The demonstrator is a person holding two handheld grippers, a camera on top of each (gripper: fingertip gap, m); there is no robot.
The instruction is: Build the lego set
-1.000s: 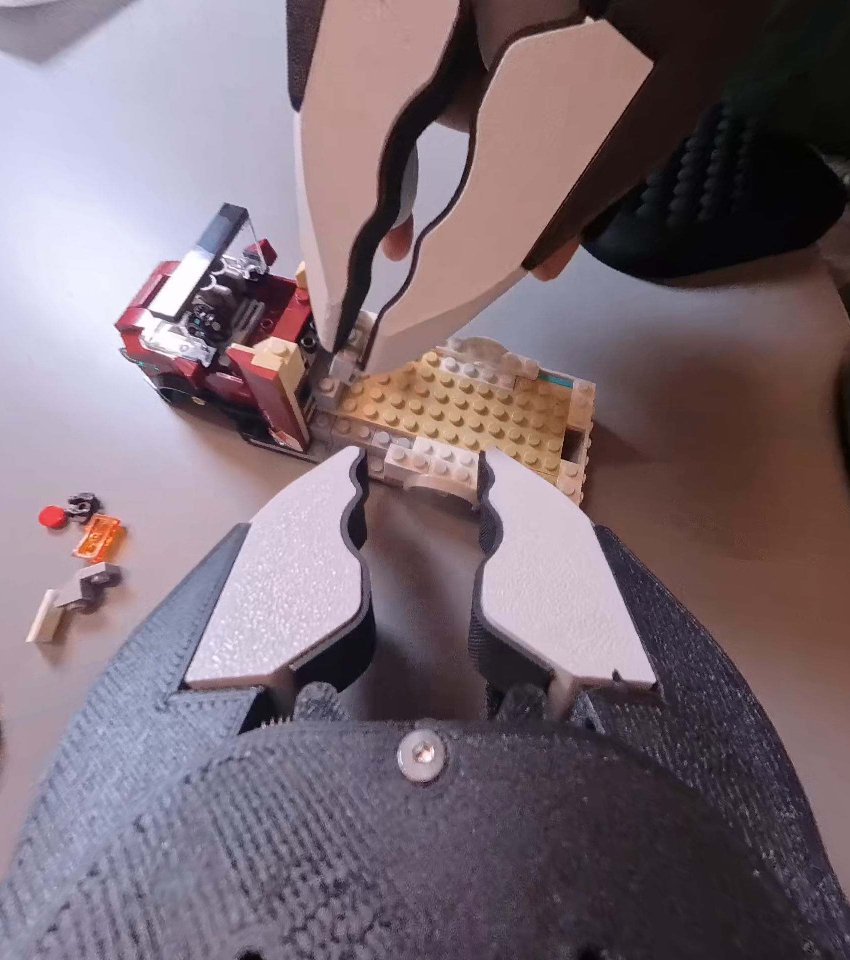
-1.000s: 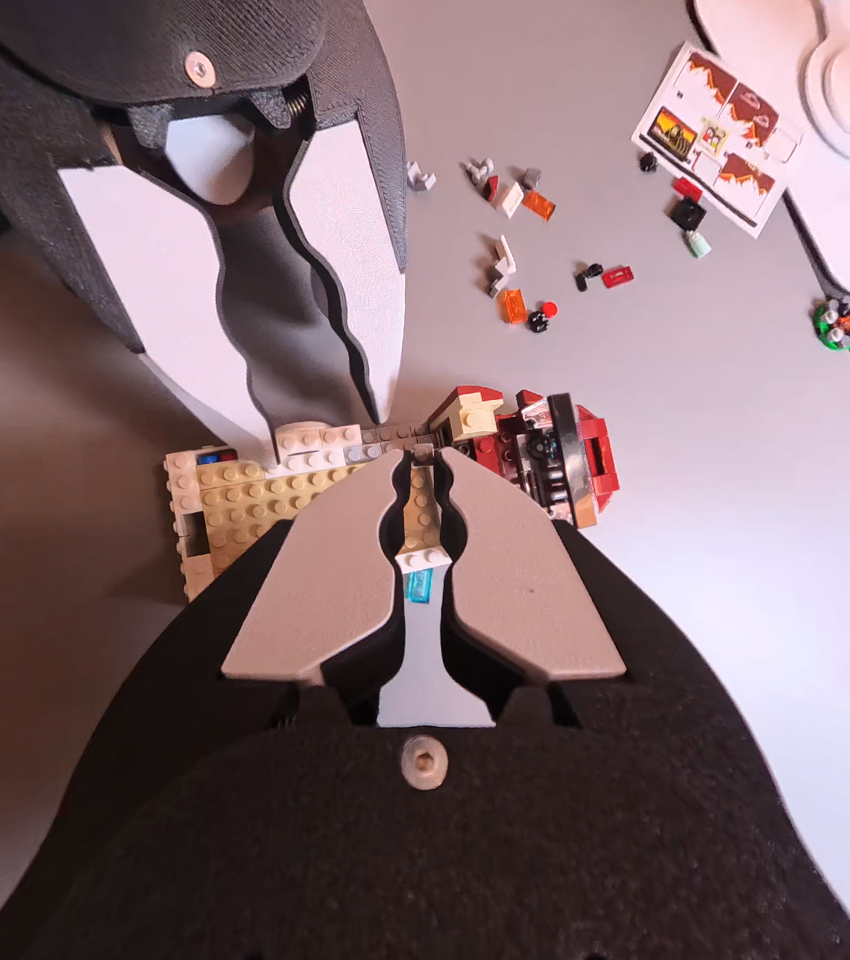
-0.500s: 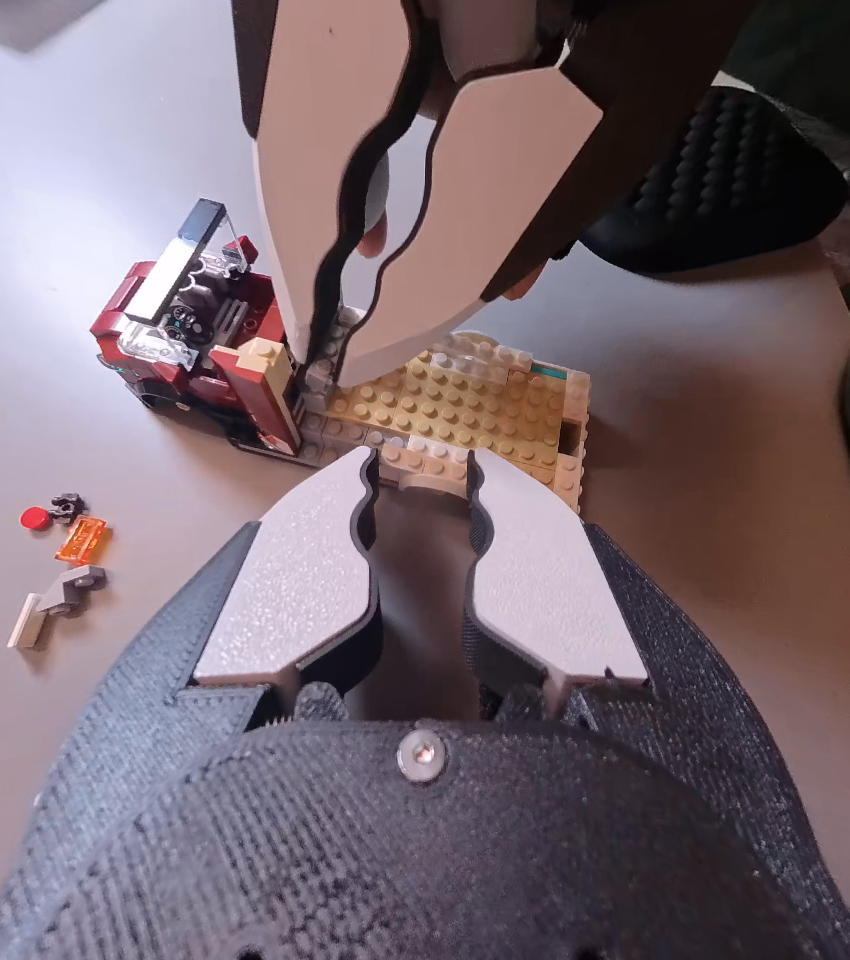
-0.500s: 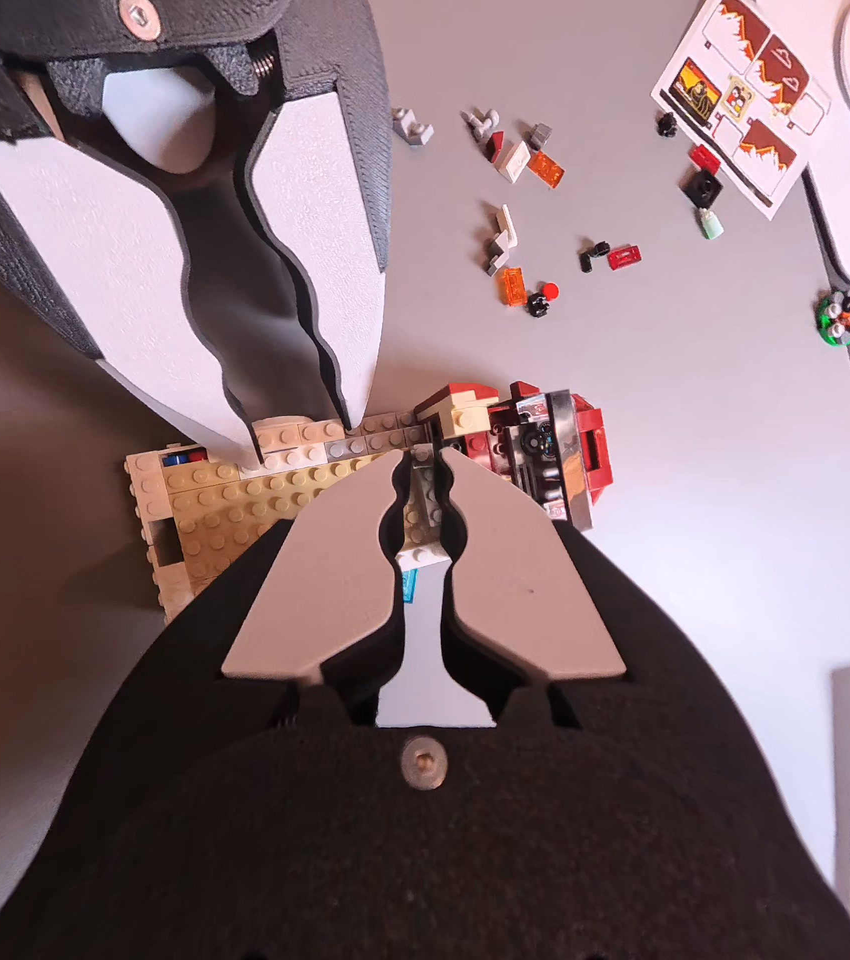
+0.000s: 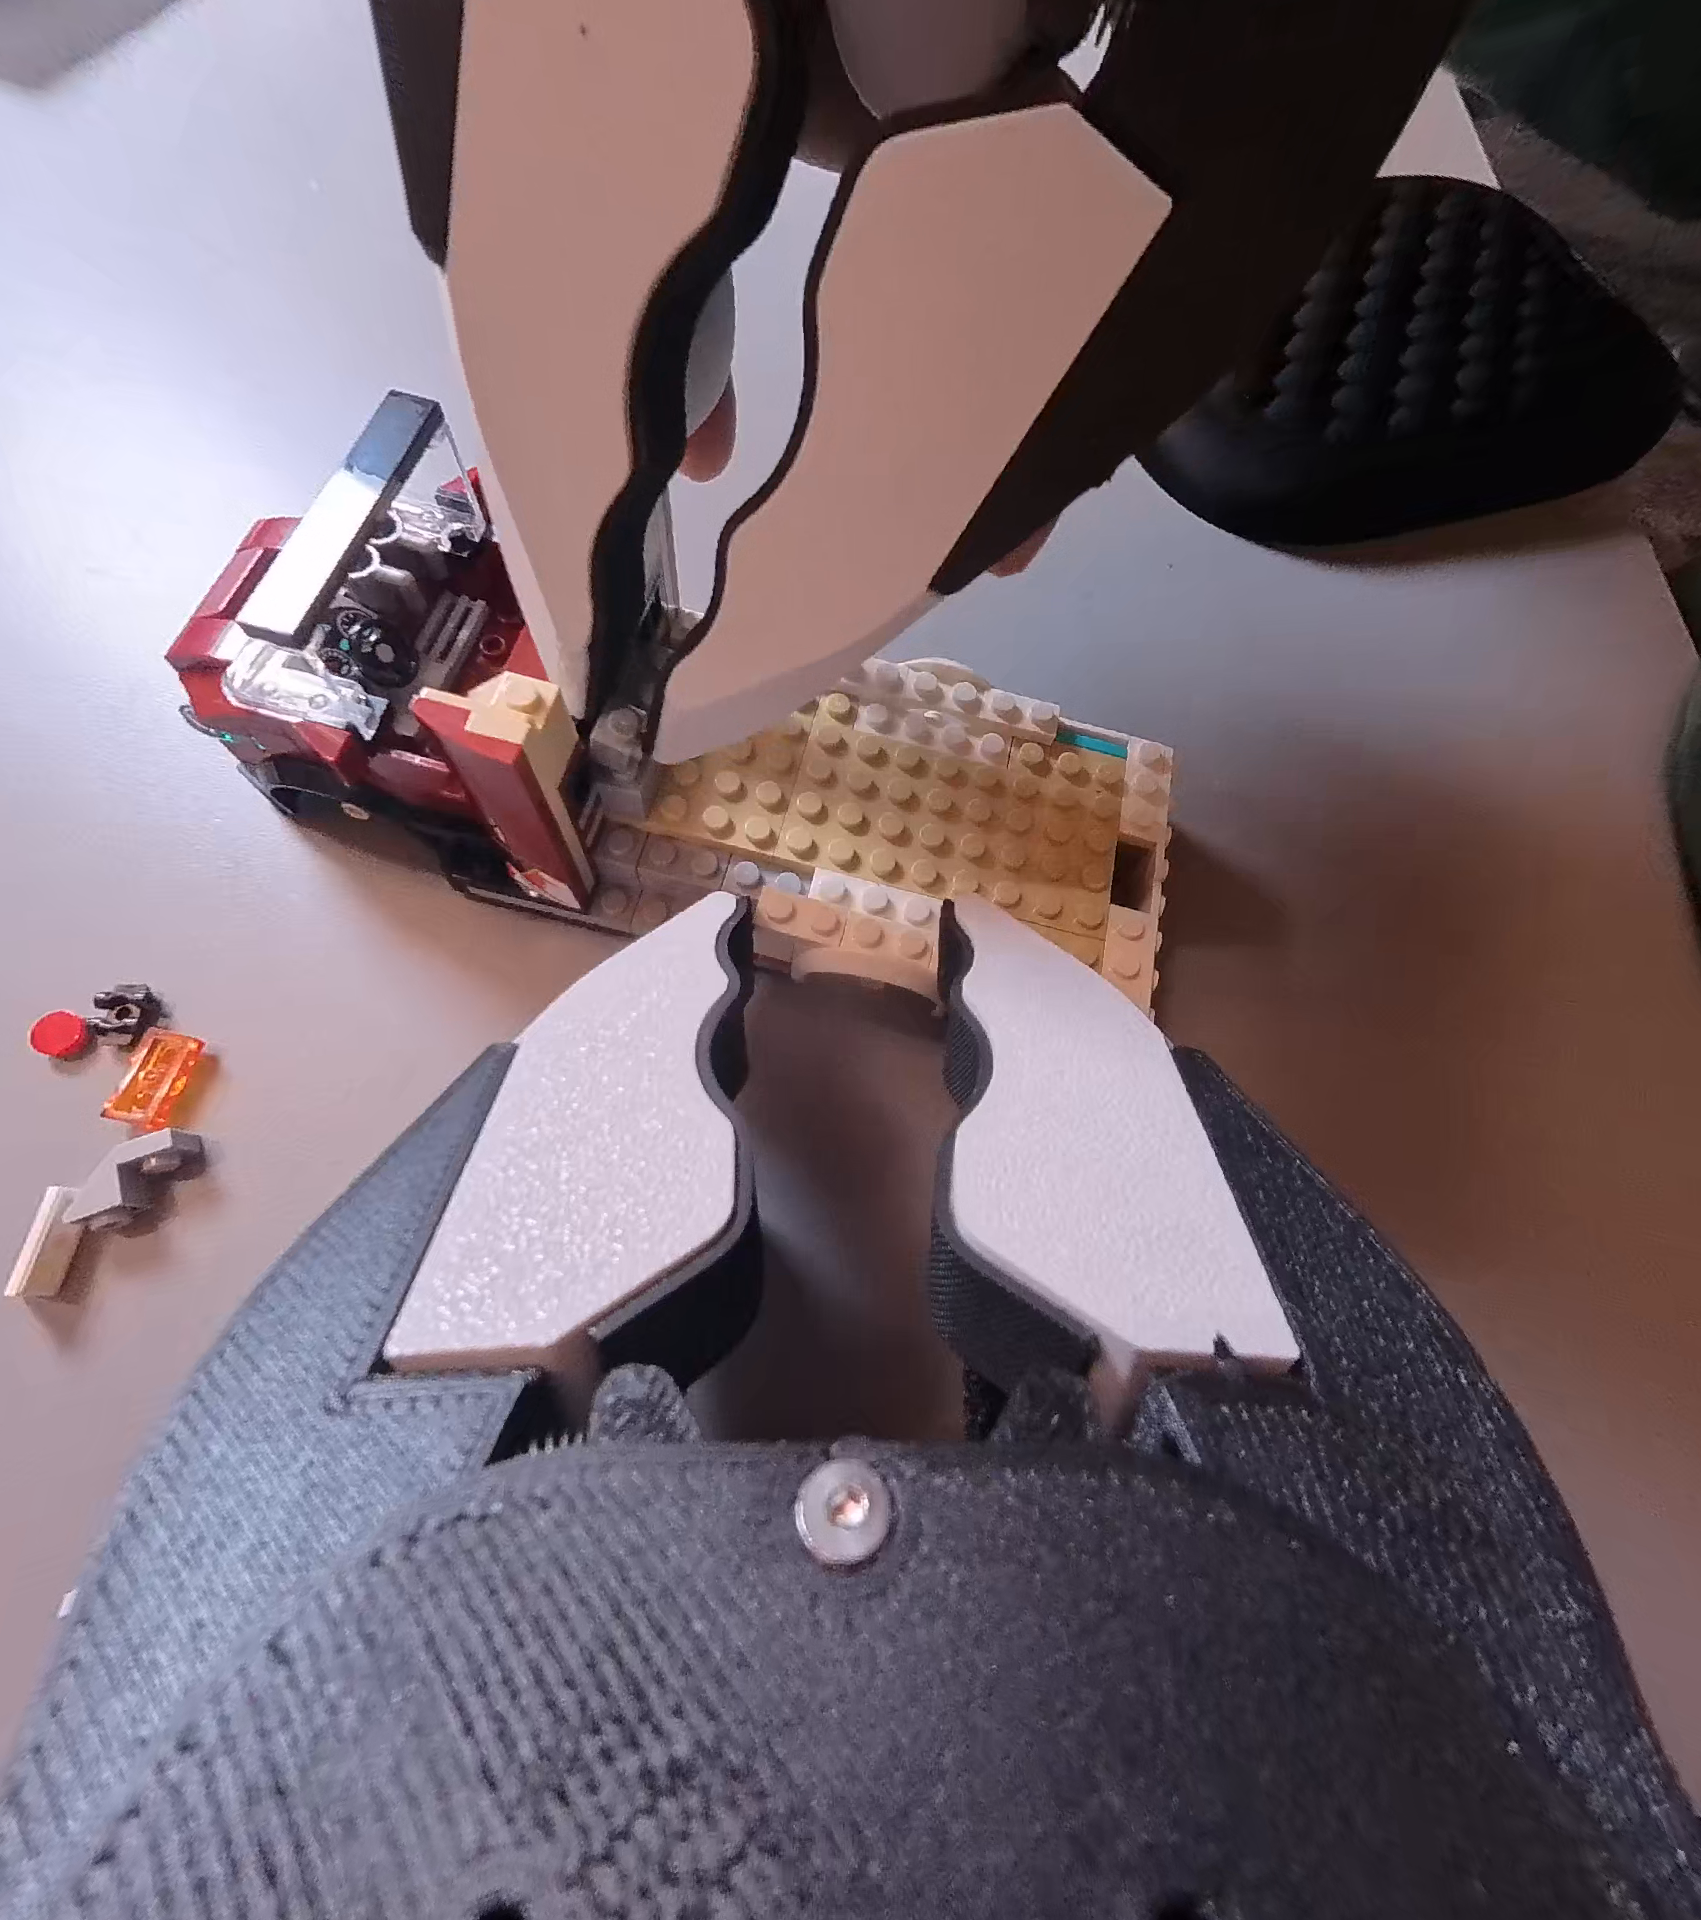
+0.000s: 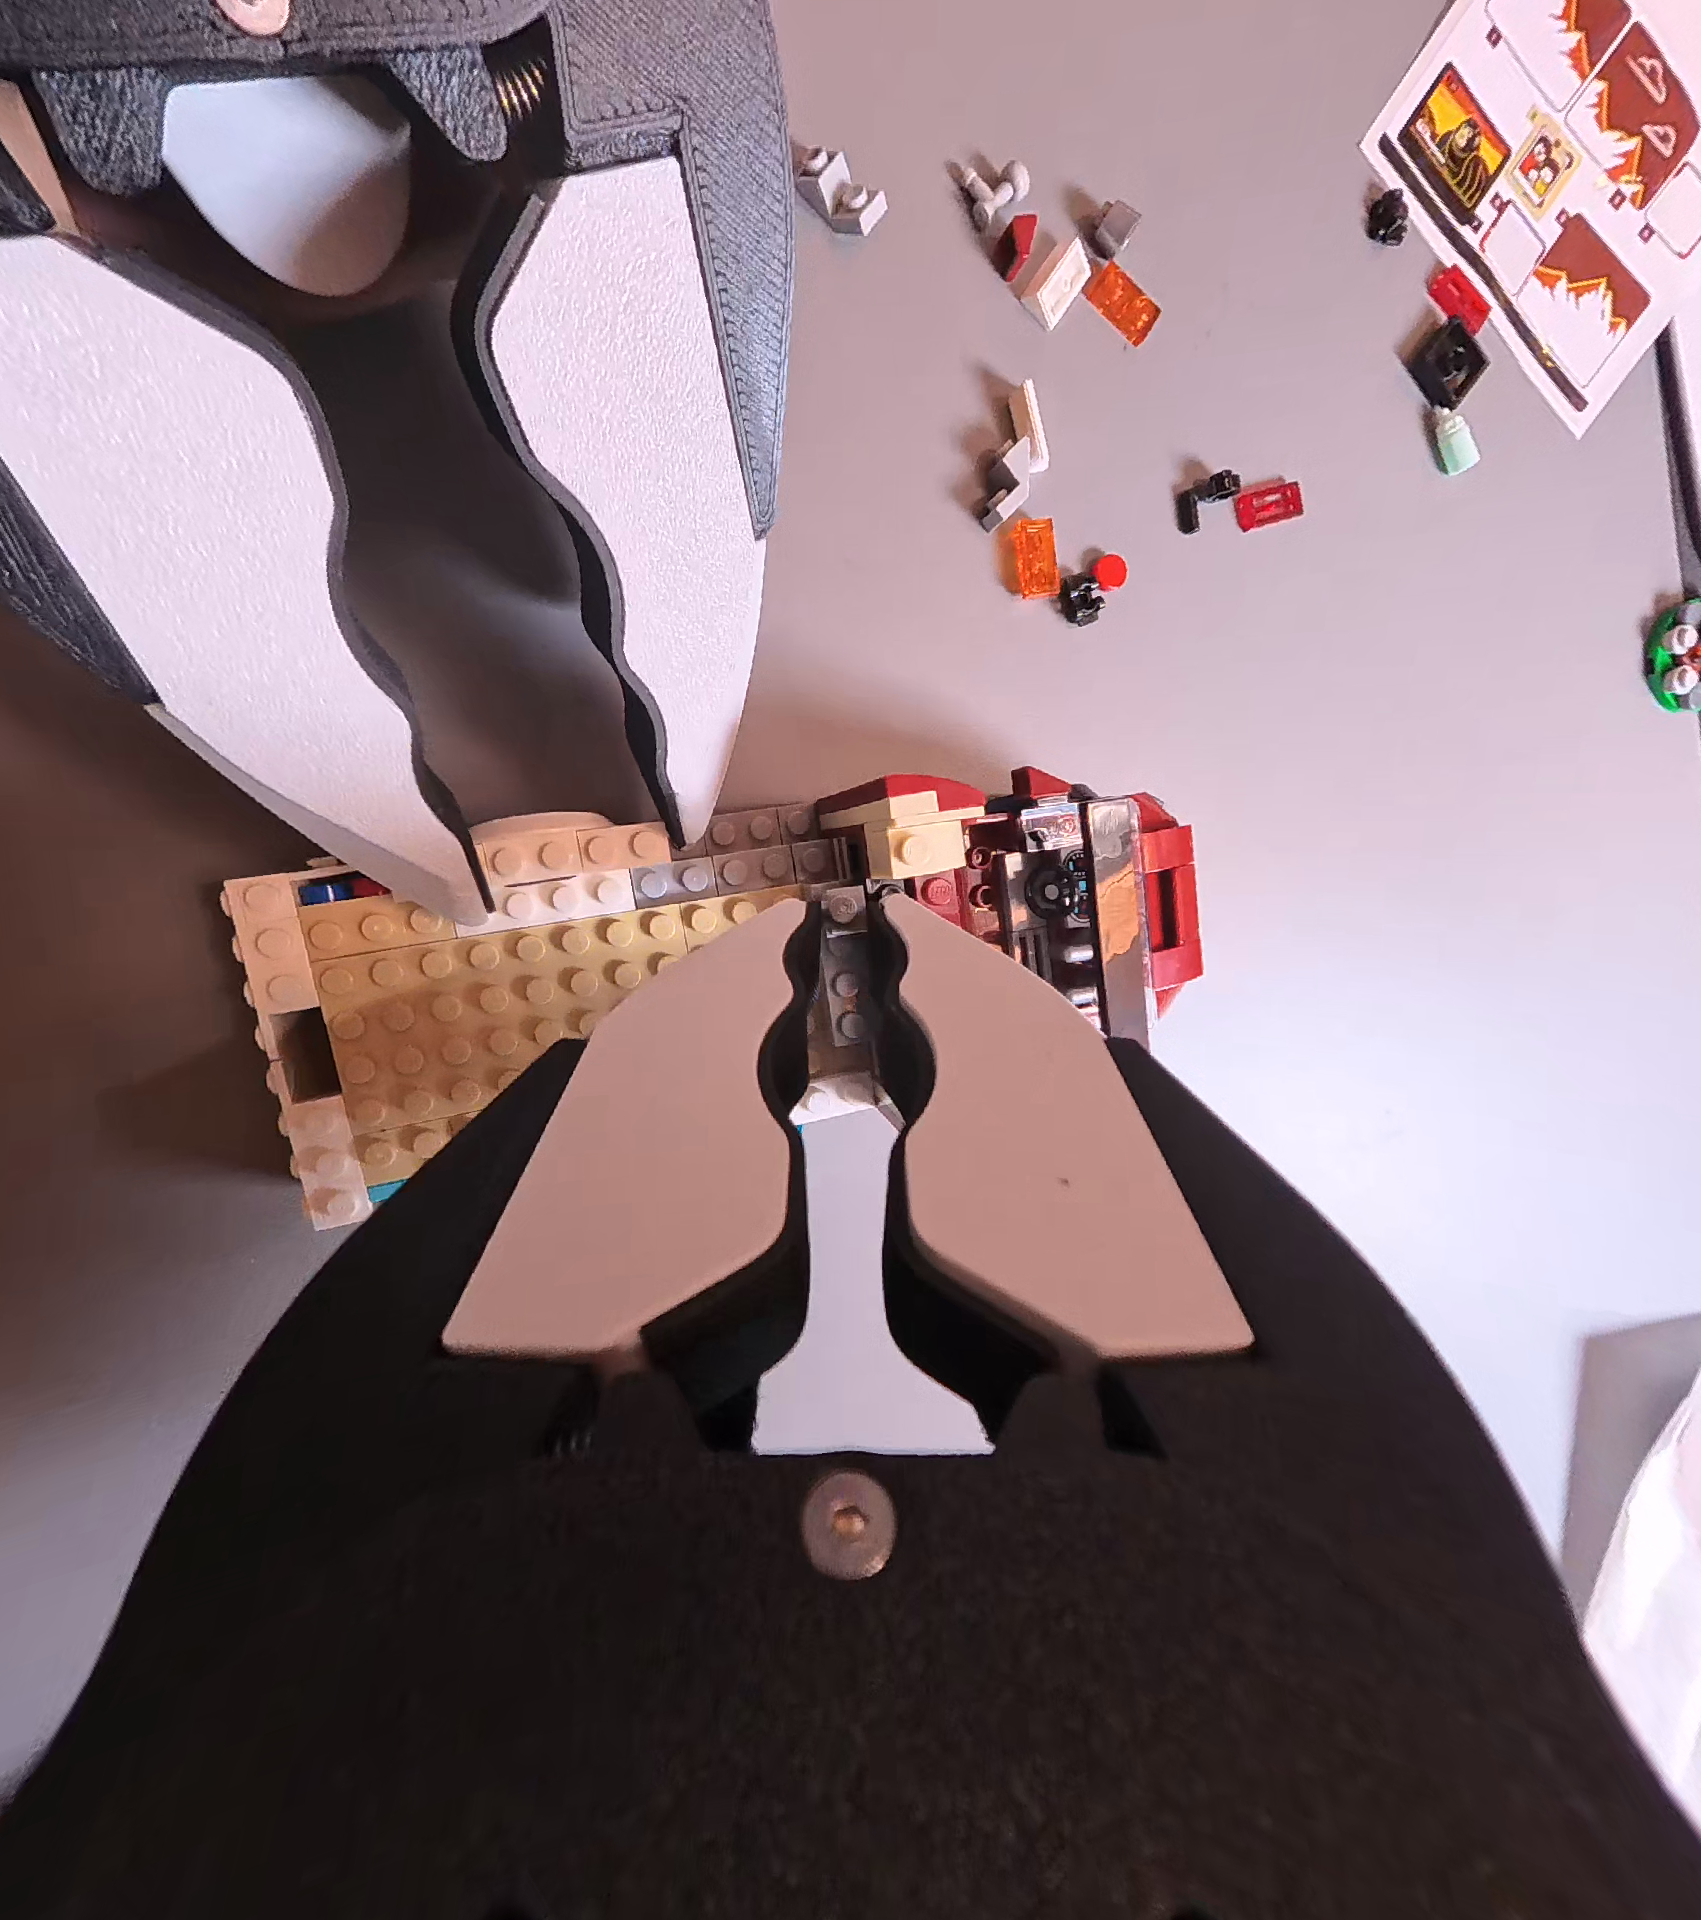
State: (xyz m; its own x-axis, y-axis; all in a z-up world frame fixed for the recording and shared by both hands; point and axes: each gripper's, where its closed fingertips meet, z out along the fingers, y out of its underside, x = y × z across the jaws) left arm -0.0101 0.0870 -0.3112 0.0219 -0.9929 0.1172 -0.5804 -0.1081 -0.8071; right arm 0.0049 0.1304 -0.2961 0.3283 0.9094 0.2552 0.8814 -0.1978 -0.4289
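Your truck (image 6: 721,966) sits mid-table: dark red cab (image 5: 358,675) built, tan bed (image 5: 887,810) still bare studs, so I'd guess you're about halfway. Right gripper (image 6: 844,914) is pinching a grey piece (image 5: 622,743) right behind the cab; left gripper (image 5: 841,925) is spread across the bed's edge. Loose bits (image 6: 1074,416) and a sticker sheet (image 6: 1552,197) still wait. No readable brand anywhere.
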